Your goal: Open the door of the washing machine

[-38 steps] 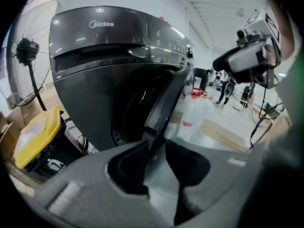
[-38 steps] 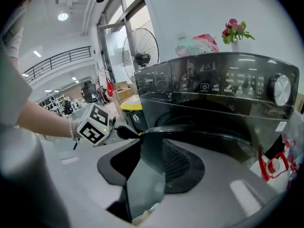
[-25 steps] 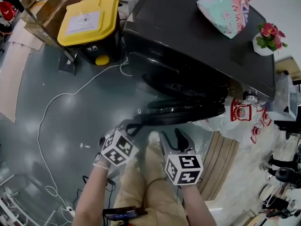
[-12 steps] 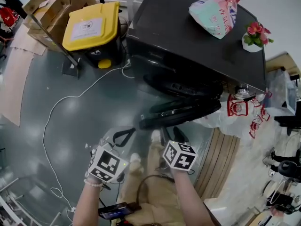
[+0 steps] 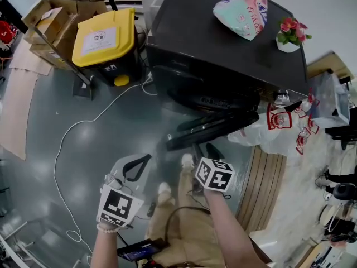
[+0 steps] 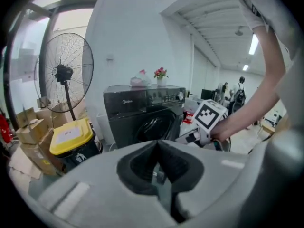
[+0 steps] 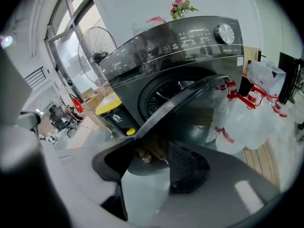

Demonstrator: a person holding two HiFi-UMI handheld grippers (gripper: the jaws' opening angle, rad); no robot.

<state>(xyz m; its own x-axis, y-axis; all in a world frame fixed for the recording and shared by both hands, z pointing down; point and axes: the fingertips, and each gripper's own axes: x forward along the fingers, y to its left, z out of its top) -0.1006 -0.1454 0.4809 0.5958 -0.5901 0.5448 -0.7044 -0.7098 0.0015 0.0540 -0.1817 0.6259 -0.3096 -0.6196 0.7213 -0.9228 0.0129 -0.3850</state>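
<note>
The black washing machine (image 5: 223, 38) stands at the top of the head view. Its round door (image 5: 215, 128) hangs partly open, swung out toward me. My right gripper (image 5: 205, 148) is just below the door's free edge. In the right gripper view its jaws (image 7: 152, 146) stand apart, with the door's rim (image 7: 185, 96) crossing right above the tips. I cannot tell whether they touch it. My left gripper (image 5: 148, 157) is shut on nothing, off to the left of the door and apart from it. In the left gripper view (image 6: 156, 146) it faces the machine (image 6: 142, 113).
A yellow-lidded bin (image 5: 106, 35) and cardboard boxes (image 5: 47, 24) sit left of the machine, with a fan (image 6: 64, 72) behind. A white cable (image 5: 72, 133) runs over the floor. Plastic bags (image 5: 273, 127) and wooden planks (image 5: 265, 188) lie at the right. A bag (image 5: 240, 13) and flowers (image 5: 290, 32) top the machine.
My left gripper has drawn back from the door's edge toward me and lifted. The right gripper has stayed by the door and rolled a little. The door stays ajar.
</note>
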